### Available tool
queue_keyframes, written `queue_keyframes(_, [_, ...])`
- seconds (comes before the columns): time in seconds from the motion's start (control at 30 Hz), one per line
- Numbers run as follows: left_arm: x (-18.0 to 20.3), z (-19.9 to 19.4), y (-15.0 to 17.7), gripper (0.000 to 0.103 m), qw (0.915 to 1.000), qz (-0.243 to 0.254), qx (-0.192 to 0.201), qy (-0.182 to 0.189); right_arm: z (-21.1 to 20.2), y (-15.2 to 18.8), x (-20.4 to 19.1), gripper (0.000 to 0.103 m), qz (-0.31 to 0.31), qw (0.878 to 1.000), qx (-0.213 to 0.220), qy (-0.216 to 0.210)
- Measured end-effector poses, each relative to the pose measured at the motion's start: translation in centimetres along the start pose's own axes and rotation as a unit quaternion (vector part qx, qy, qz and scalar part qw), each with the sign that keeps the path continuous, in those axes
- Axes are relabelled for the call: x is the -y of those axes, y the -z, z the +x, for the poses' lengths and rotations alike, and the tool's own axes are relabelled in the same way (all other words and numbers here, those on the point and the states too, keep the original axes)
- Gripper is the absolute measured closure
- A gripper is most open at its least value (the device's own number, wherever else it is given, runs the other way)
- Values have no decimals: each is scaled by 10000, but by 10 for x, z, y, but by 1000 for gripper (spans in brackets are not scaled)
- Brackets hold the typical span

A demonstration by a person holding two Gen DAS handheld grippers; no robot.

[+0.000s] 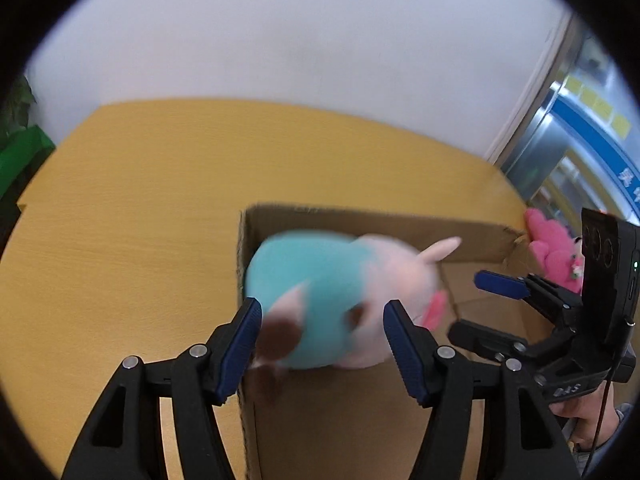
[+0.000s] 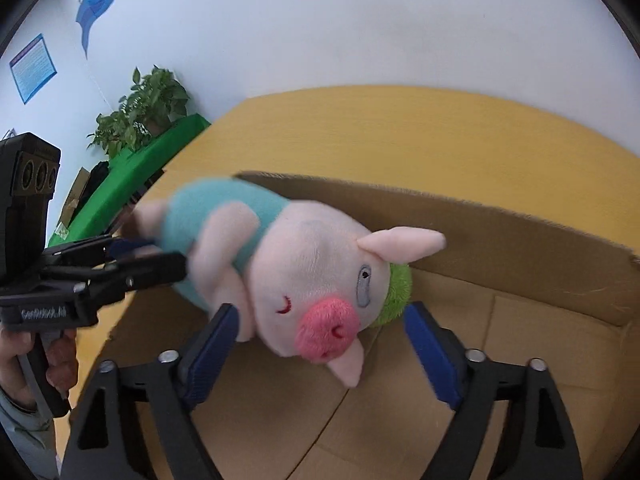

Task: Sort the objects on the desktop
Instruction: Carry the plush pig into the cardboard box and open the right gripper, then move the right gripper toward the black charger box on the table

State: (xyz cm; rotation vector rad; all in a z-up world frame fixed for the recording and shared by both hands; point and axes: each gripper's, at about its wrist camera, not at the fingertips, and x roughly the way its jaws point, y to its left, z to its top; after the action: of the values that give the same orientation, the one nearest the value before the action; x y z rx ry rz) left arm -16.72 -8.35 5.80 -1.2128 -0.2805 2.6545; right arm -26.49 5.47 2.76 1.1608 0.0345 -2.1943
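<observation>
A: Why is the pig plush [image 2: 304, 276] above the cardboard box [image 2: 520, 240]?

B: For dropping in. Left tool [image 1: 320, 344] and right tool [image 2: 320, 344] both gape wide, gripping nothing; plush blurred between them.

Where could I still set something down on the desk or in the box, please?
The yellow desk is bare left of and behind the cardboard box. The box floor looks free toward its right side. It is crowded around the pig plush, between both grippers, and at the pink toy.
</observation>
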Motion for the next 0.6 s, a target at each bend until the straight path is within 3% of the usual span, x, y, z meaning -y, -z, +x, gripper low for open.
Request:
queue_keyframes(0.03, [0, -15, 1, 40, 9998, 58, 168, 14, -15, 0, -7, 1, -58, 9999, 148, 55])
queue_keyframes(0.27, [51, -87, 13, 40, 9929, 618, 1017, 10, -134, 43, -51, 0, -484, 9912, 1137, 473])
queue_keyframes(0.37, [73, -121, 37, 34, 9863, 856, 1406, -86, -164, 71, -68, 0, -412, 9898, 1210, 629])
queue_keyframes(0.43, [91, -143, 55, 24, 9813, 995, 1641, -131, -182, 91, -75, 0, -330, 9899, 1231, 625])
queue_keyframes(0.6, [135, -191, 105, 24, 9717, 1255, 2002, -69, -225, 145, -97, 0, -345, 9864, 1236, 1026])
